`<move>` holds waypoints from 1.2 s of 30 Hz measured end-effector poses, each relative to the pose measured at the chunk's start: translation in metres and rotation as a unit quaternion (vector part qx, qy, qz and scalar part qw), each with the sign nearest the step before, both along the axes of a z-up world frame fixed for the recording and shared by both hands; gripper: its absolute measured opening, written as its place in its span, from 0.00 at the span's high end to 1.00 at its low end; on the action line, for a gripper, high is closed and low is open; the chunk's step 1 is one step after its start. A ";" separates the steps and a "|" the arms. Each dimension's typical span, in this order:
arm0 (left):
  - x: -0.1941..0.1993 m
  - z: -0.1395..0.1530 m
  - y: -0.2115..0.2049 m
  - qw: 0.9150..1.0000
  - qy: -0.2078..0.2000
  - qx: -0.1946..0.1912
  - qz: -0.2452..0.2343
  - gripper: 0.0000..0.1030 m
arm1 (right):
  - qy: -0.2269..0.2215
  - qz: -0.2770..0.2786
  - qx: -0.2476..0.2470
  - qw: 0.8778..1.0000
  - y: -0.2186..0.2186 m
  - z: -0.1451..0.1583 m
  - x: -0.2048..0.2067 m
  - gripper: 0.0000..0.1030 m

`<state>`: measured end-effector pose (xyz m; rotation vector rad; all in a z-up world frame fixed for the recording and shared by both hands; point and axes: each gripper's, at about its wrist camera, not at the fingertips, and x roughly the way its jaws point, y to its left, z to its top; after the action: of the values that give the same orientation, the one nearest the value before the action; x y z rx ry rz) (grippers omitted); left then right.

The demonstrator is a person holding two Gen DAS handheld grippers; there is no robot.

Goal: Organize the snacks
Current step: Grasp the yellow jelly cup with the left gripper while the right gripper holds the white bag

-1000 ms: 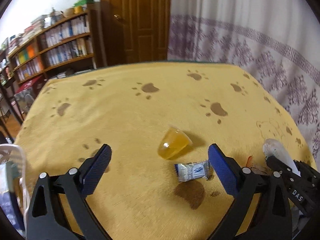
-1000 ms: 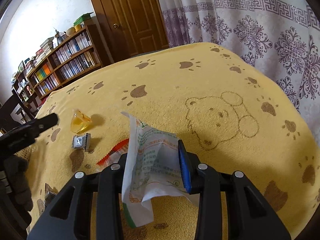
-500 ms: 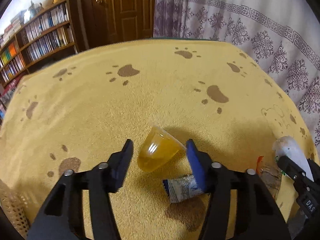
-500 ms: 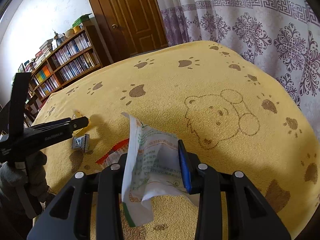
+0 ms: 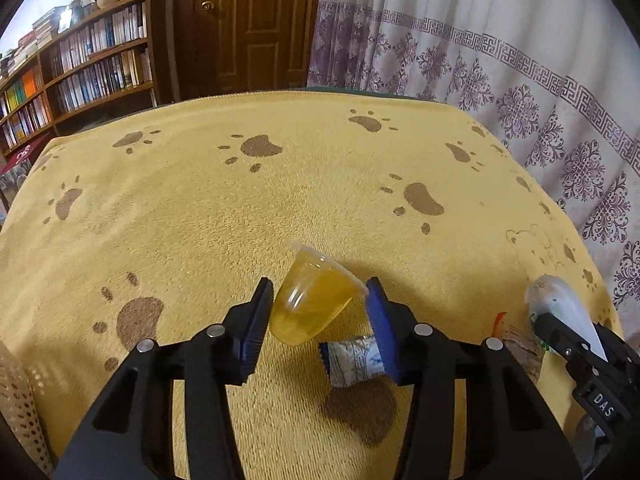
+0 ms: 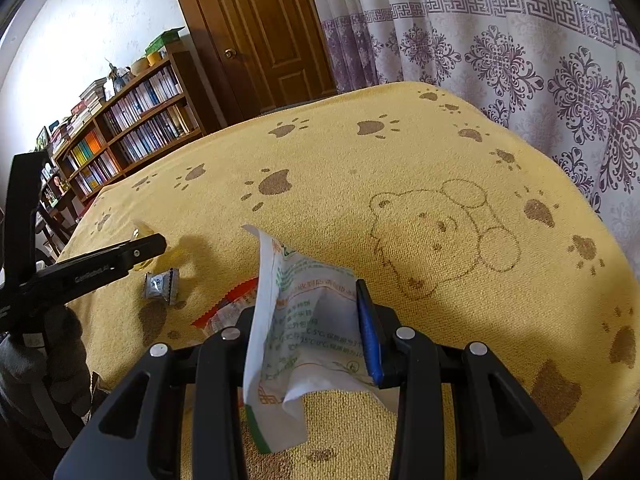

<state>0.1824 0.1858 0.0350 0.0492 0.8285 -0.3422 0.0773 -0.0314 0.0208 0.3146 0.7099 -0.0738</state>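
A clear cup of yellow jelly (image 5: 310, 306) lies tilted on the yellow paw-print cloth (image 5: 200, 220). My left gripper (image 5: 320, 286) is shut on it, one blue pad against each side. A small silver-blue wrapped candy (image 5: 354, 364) lies just under the right pad. In the right wrist view my right gripper (image 6: 306, 304) is shut on a white packet with green print (image 6: 296, 320), which stands up between the fingers and hides the left pad. A red-edged packet (image 6: 224, 310) lies beneath it. The left gripper (image 6: 120, 256) also shows there and hides most of the cup.
A perforated beige basket (image 5: 20, 400) shows at the lower left edge. A gloved hand (image 6: 44, 360) holds the left tool. Bookshelves (image 5: 80, 64), a wooden door (image 5: 248, 24) and a patterned curtain (image 5: 520, 92) stand beyond the table's far edge.
My left gripper moved forward over the jelly cup and narrowed from wide open until its pads met the cup. The right gripper has kept still with the white packet.
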 end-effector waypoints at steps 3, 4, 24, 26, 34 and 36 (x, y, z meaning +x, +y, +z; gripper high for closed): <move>-0.006 0.005 0.001 1.000 -0.006 0.000 0.004 0.52 | -0.003 -0.001 0.002 1.000 -0.001 0.000 -0.001 0.65; -0.009 0.008 0.002 1.000 -0.009 -0.001 0.005 0.52 | -0.004 -0.001 0.003 1.000 -0.002 0.001 -0.001 0.65; -0.065 0.055 0.056 0.995 -0.054 -0.022 0.084 0.52 | -0.011 -0.002 0.004 1.000 -0.002 0.003 -0.004 0.65; -0.071 0.061 0.067 0.993 -0.066 -0.017 0.102 0.53 | -0.010 -0.001 0.003 1.000 -0.001 0.003 -0.004 0.65; -0.089 0.086 0.102 0.985 -0.104 -0.012 0.140 0.53 | -0.009 -0.003 0.000 1.000 0.000 0.002 -0.005 0.65; -0.091 0.087 0.107 0.984 -0.103 -0.015 0.144 0.53 | -0.008 -0.004 0.002 1.000 0.000 0.001 -0.005 0.65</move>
<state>0.0909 0.2931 0.1217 -0.0622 0.6136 -0.0753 0.0727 -0.0313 0.0223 0.3212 0.6924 -0.0781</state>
